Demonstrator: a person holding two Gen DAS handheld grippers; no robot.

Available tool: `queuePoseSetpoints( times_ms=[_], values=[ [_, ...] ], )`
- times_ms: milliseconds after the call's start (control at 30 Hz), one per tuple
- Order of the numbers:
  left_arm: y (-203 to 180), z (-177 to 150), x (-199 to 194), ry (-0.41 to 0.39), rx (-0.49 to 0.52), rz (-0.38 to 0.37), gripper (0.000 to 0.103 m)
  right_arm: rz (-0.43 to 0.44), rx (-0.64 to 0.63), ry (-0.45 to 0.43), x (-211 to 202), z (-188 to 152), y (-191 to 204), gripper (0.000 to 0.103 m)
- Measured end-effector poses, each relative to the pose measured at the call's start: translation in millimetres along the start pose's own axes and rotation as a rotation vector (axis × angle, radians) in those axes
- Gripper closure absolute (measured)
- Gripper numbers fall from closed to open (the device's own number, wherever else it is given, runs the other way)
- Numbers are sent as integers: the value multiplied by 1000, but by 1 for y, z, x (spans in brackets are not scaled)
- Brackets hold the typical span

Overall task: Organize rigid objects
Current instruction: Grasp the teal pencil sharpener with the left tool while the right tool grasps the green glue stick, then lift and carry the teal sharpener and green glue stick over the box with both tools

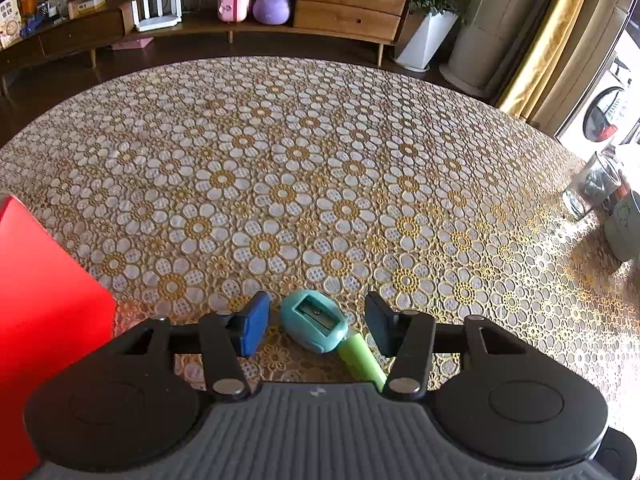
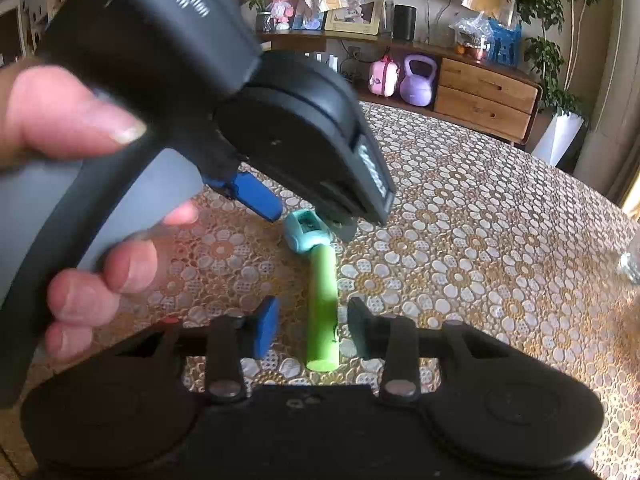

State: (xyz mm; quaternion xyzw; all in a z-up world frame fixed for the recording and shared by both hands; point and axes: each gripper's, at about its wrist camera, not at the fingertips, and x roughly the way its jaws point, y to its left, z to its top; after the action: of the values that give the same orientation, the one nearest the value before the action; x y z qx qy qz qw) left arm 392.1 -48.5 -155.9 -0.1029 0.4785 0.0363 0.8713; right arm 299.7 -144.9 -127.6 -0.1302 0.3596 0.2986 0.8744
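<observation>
I have the sharpener (image 1: 313,322) between my left gripper (image 1: 318,326) fingers and the stick (image 2: 322,312) between my right gripper (image 2: 314,330) fingers; neither pair is gripping yet, so nothing is sorted.

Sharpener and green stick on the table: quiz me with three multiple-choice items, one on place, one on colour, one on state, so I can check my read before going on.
1. Where does the teal sharpener lie relative to the left gripper?
A. Between its fingers
B. On the red box
C. On the floor

2. What colour is the stick fitted in the sharpener?
A. Purple
B. Light green
C. Orange

3. How do the right gripper fingers stand at the stick?
A. Clamped on it and lifting it
B. One on each side, gaps showing
C. Away from it, over bare cloth

Answers: 1 A, the left wrist view shows a finger on each side of it. 2 B, both views show light green. 3 B, tablecloth shows between each finger and the stick.
</observation>
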Motion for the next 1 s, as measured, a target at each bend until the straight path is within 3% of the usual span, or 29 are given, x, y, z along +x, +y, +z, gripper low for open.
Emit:
queuePoseSetpoints(
  times_ms=[200, 333, 767, 1000],
  values=[
    [3, 0, 5, -2, -12, 9, 66, -11, 7, 1, 5, 3, 3, 78],
    [4, 1, 5, -8, -8, 0, 66, -16, 9, 2, 5, 4, 5, 88],
    [14, -7, -9, -24, 0, -2, 67, -2, 214, 2, -27, -5, -23, 88],
    [16, -23, -44, -32, 7, -25, 67, -19, 219, 4, -69, -7, -15, 88]
  ],
)
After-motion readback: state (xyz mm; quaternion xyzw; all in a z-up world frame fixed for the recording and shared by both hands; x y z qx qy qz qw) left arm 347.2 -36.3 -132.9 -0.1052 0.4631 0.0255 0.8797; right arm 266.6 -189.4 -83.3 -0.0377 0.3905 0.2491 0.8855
